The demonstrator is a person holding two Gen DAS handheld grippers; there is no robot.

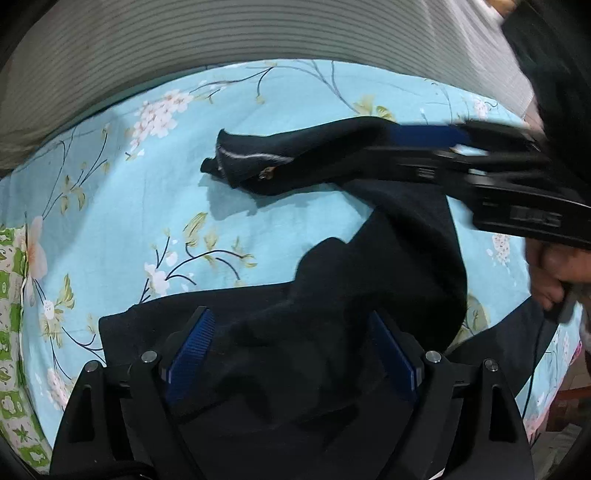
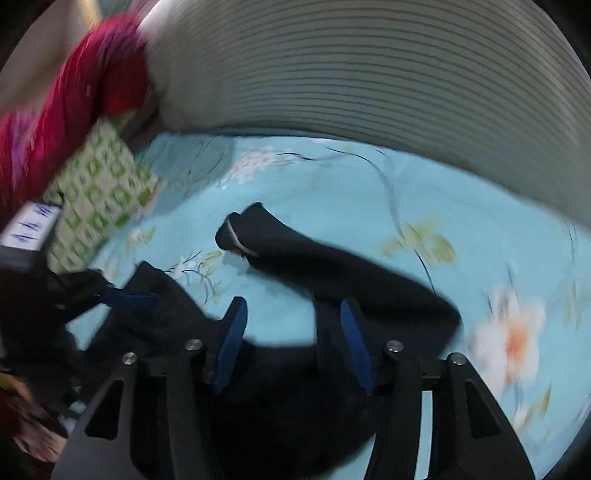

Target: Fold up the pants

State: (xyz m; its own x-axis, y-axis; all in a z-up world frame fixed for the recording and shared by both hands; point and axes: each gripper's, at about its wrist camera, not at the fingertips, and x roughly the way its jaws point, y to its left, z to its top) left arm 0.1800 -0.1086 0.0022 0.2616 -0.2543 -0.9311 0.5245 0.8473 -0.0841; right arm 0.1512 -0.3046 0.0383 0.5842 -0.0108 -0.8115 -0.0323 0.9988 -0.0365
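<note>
Left claw (image 1: 291, 354): jaws spread wide, blue pads (image 1: 192, 347) well apart, angled steeply down over a bunched heap of dark pants (image 1: 369, 280). Cloth mounded between the pads, neither pad seen pressing on it; nothing gripped.

Right claw (image 2: 293, 332): jaws about half apart, blue pads (image 2: 232, 339) clear of each other, bare sheet (image 2: 369, 206) and a fold of dark cloth showing in the gap. Nothing pinched there as far as the blurred view tells. From the left wrist view, same claw (image 1: 424, 136) reaching in from the right edge, smeared by motion, tips over the pants' upper leg; held by a hand (image 1: 554, 273) at the right edge.

Pants lying rumpled on the bed, not folded: one leg stretched toward the far side, cuff (image 1: 229, 162) turned up with a pale stripe along it, casting a shadow on the sheet; the rest piled in the near part under both claws, a flat dark panel running left beneath the left claw.

Beyond: light blue sheet printed with white blossoms and dark twigs, a green-and-white patterned cloth (image 2: 103, 199) at its edge, a ribbed grey surface (image 1: 258, 33) behind the bed. Red fabric (image 2: 92, 74) blurred at the upper left of the right wrist view.
</note>
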